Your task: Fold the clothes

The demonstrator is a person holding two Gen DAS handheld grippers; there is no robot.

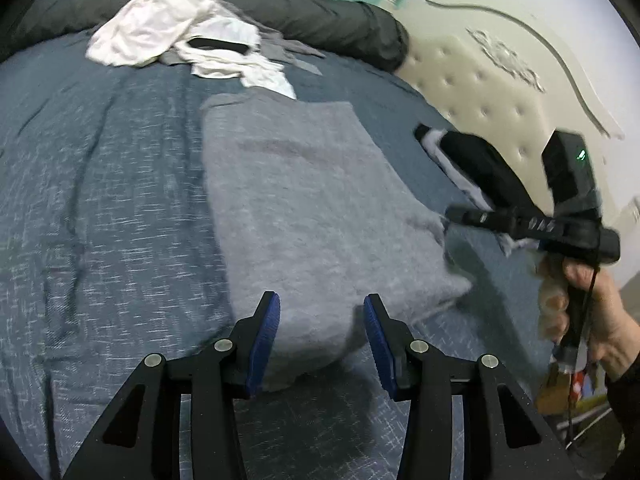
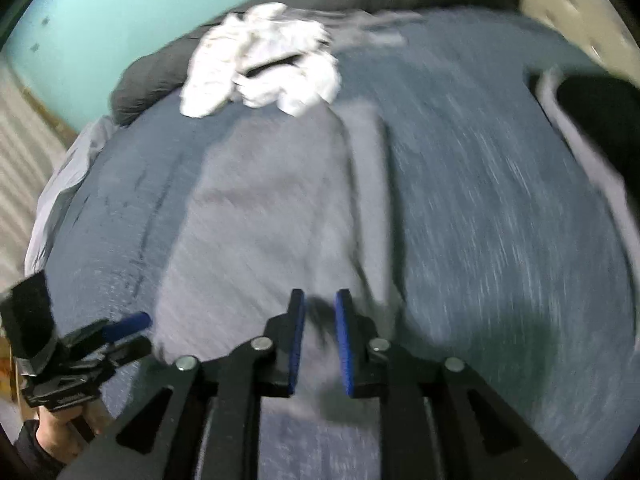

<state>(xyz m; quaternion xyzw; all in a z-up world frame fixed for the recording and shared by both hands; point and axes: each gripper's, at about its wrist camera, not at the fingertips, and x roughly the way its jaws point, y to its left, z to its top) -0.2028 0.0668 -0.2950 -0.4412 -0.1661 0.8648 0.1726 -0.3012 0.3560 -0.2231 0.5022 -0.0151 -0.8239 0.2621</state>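
Here, by the bed, this is what I saw.

Left gripper point(image 1: 322, 336): its blue pads point(image 1: 264, 340) stood apart, and a bulge of the grey garment point(image 1: 304, 200) rose up between them; whether the pads pressed on the cloth I could not tell.

Right gripper point(image 2: 320, 344): its jaws stood a little apart, with only a narrow gap between the blue pads point(image 2: 296, 344); the picture there was blurred, but no cloth appeared pinched in the gap, so it looked let go, hanging over the garment's near edge.

Hands: a hand point(image 1: 592, 312) in a dark sleeve gripped the right tool's handle off to the left gripper's right; another hand point(image 2: 60, 428) held the left tool at the lower left of the right gripper's view.

Grey garment: folded into a long flat panel, it ran straight ahead from both grippers, its near end under their tips and its far end just short of the white heap.

Bedspread point(image 1: 100, 200): blue and flecked, it lay beneath the garment and spread out to either side.

White clothes point(image 1: 168, 28): a crumpled heap beyond the garment's far end, with a dark strip showing in it.

Dark garment point(image 1: 476, 164): black with a pale edge, it lay on the bedspread ahead and to the right of the left gripper, apart from the grey one.

Dark quilt point(image 1: 320, 12): bunched along the far side of the bed, behind the white heap.

Headboard point(image 1: 500, 92): cream and tufted, far off to the right.
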